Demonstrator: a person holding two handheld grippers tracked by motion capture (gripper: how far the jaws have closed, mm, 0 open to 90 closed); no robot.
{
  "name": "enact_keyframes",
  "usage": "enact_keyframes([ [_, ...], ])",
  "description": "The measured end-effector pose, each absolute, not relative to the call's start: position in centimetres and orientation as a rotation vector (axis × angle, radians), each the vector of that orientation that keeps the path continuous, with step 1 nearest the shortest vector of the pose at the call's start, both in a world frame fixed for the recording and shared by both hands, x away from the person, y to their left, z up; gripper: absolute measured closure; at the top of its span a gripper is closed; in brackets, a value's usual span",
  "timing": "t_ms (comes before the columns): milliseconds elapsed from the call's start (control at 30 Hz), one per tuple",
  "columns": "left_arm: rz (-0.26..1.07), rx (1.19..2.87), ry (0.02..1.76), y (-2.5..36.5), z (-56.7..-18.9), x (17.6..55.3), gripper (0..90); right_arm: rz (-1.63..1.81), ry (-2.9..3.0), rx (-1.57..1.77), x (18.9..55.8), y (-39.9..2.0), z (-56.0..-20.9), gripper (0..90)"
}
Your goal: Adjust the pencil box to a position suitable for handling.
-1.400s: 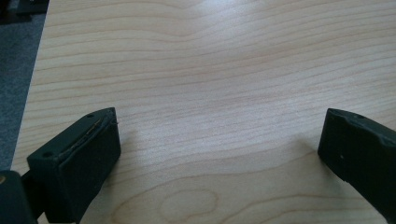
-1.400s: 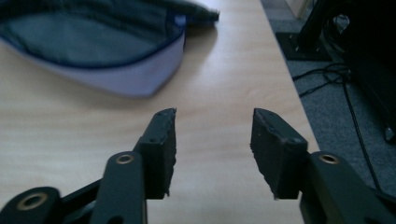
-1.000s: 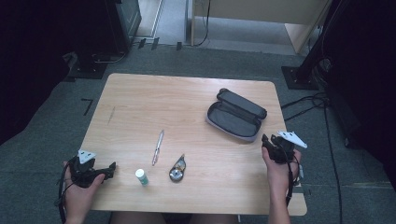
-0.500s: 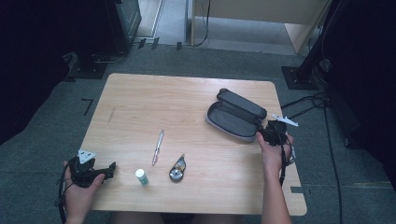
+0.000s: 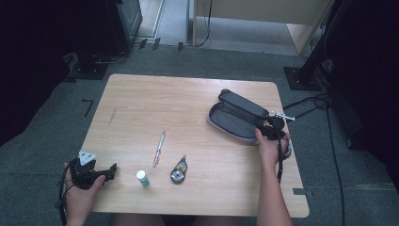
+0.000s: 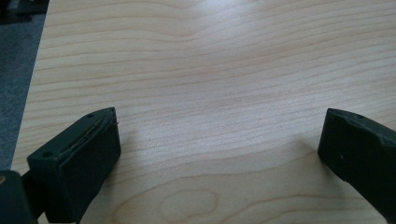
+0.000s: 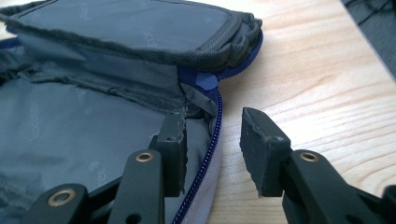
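- Table [image 5: 188, 94]: a pale wood top, seen from above, on which all items lie.
- Case [image 5: 237, 117]: a dark, zipped case, laid open near the table's right edge, its lid folded back on the far side. In the right gripper view its grey lining [image 7: 70, 126] and blue zip [image 7: 210, 135] are seen.
- Right gripper [image 5: 269, 128]: held at the case's right end. Its 2 jaws are set apart and astride the case's rim, 1 inside over the lining, 1 outside over the wood; the rim is not pressed by the pads. The jaws have just been opened a little further.
- Left gripper [image 5: 112, 169]: rested near the table's front left corner, well apart from the case. Its 2 jaws are spread wide over bare wood, with nothing between them.
- Pen [image 5: 159, 148]: laid near the table's middle, left of the case.
- Tape dispenser [image 5: 179, 170]: placed just right of the pen, toward the front edge.
- Small bottle [image 5: 142, 178]: a white bottle with a green cap, stood between the left gripper and the tape dispenser.
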State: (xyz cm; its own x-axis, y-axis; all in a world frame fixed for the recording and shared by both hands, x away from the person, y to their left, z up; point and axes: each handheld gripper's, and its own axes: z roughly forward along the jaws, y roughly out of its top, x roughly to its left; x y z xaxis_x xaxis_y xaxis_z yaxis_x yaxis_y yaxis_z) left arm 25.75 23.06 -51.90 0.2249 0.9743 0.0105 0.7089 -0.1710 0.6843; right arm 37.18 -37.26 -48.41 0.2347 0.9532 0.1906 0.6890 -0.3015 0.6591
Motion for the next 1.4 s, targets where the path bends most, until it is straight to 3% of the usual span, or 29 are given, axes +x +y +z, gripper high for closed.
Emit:
enact_keyframes([
  [433,0.623,1.95,1.544,23.1,-51.9,25.8,0.0,0.74,1.486,2.122,38.6,-37.2,-50.0,63.3],
  [967,0.623,1.952,1.544,23.1,-51.9,25.8,0.0,0.846,1.379,2.176,38.2,-37.6,-50.7,87.4],
  [1400,0.623,1.95,1.544,23.1,-51.9,25.8,0.0,1.024,1.414,2.028,37.4,-37.1,-48.4,88.8],
])
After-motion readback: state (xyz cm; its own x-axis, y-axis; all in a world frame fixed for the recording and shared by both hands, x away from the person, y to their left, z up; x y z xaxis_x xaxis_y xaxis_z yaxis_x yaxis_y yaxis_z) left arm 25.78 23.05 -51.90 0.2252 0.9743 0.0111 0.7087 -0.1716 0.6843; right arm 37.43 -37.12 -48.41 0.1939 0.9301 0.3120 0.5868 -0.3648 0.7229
